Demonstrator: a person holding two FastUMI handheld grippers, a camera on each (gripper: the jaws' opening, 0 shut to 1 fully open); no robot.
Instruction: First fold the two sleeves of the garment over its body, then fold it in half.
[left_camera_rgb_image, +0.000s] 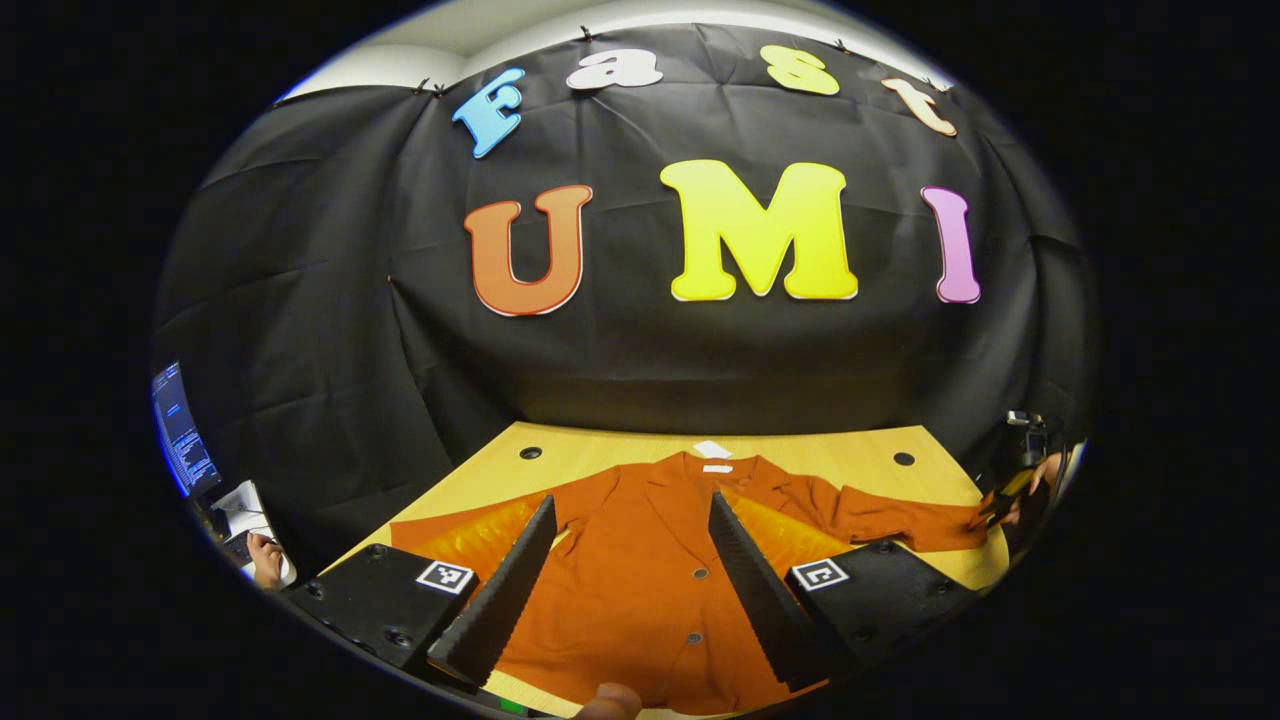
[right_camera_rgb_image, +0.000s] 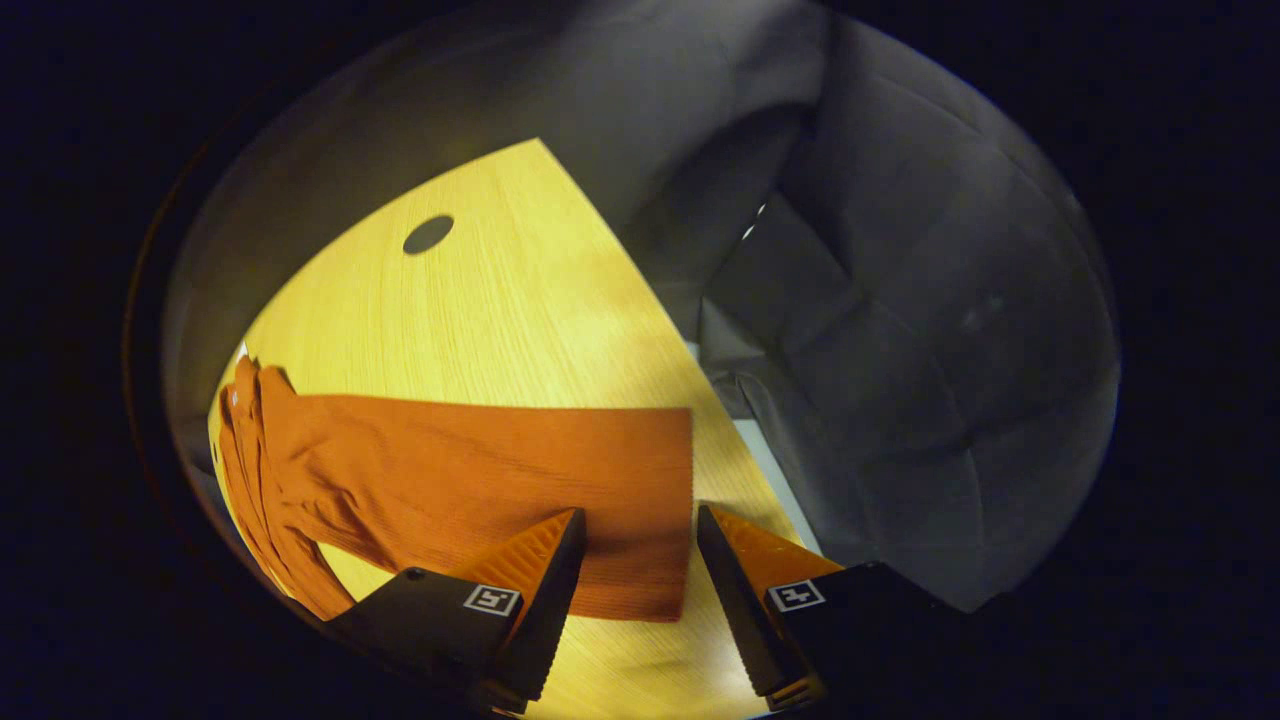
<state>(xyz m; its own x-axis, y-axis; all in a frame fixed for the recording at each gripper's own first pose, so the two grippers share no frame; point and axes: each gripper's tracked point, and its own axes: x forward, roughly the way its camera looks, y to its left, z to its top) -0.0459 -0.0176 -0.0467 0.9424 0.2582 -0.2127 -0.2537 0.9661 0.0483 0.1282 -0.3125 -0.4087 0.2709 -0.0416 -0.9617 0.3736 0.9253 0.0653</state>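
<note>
A rust-orange buttoned jacket (left_camera_rgb_image: 640, 570) lies flat and face up on the wooden table (left_camera_rgb_image: 600, 460), collar at the far side. Both sleeves are spread outwards. My left gripper (left_camera_rgb_image: 630, 505) hovers open above the jacket's body, holding nothing. In the left gripper view, the right gripper (left_camera_rgb_image: 1015, 490), held by a hand, sits at the cuff end of the jacket's right-hand sleeve (left_camera_rgb_image: 900, 525). In the right gripper view, that sleeve (right_camera_rgb_image: 480, 470) stretches across the table (right_camera_rgb_image: 480, 300). My right gripper (right_camera_rgb_image: 640, 515) is open just over the cuff, its fingers astride the cuff's edge.
Round holes (left_camera_rgb_image: 530, 453) (left_camera_rgb_image: 903, 459) (right_camera_rgb_image: 428, 234) mark the table's far corners. The table's right edge and the booth cloth lie close beyond the cuff. A monitor (left_camera_rgb_image: 180, 430) and a person's hand (left_camera_rgb_image: 265, 560) at a desk are off to the left.
</note>
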